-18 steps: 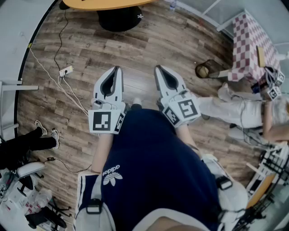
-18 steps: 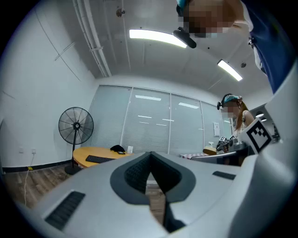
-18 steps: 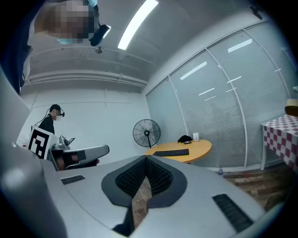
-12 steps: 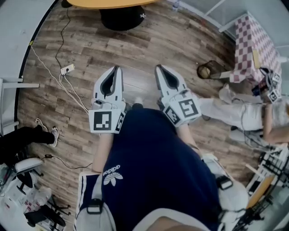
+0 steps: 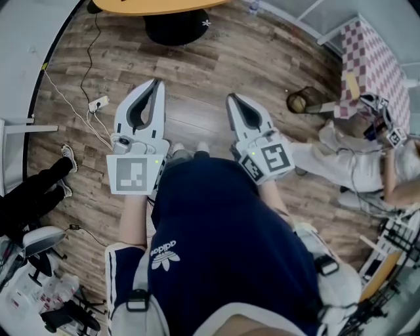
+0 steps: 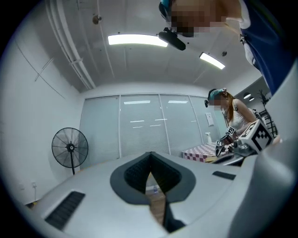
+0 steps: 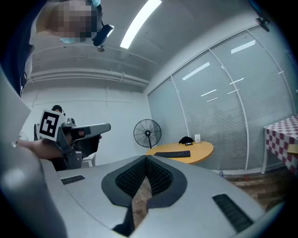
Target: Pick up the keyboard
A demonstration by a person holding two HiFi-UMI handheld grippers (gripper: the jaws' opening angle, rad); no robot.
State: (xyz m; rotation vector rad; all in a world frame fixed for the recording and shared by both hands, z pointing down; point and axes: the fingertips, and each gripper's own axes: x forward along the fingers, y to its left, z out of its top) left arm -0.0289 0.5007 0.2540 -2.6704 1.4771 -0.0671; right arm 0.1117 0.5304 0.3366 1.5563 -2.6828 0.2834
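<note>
The wearer's navy shirt [image 5: 223,249] fills the lower frame. The left gripper [image 5: 156,83] and right gripper [image 5: 231,98] are held side by side over the wood-plank floor [image 5: 216,65]. Both point toward 12 o'clock, each with its jaw tips together and nothing between them. At 12 o'clock is the edge of a yellow round table [image 5: 151,6] on a black base [image 5: 174,29]. At 10 o'clock a white power strip [image 5: 98,103] lies with trailing cables. At 2 o'clock a small bin [image 5: 302,102] stands just beside a red-checked tablecloth [image 5: 367,65]. At 3 o'clock is a person in white trousers [image 5: 341,161]. At 9 o'clock are black-trousered legs [image 5: 33,200].
</note>
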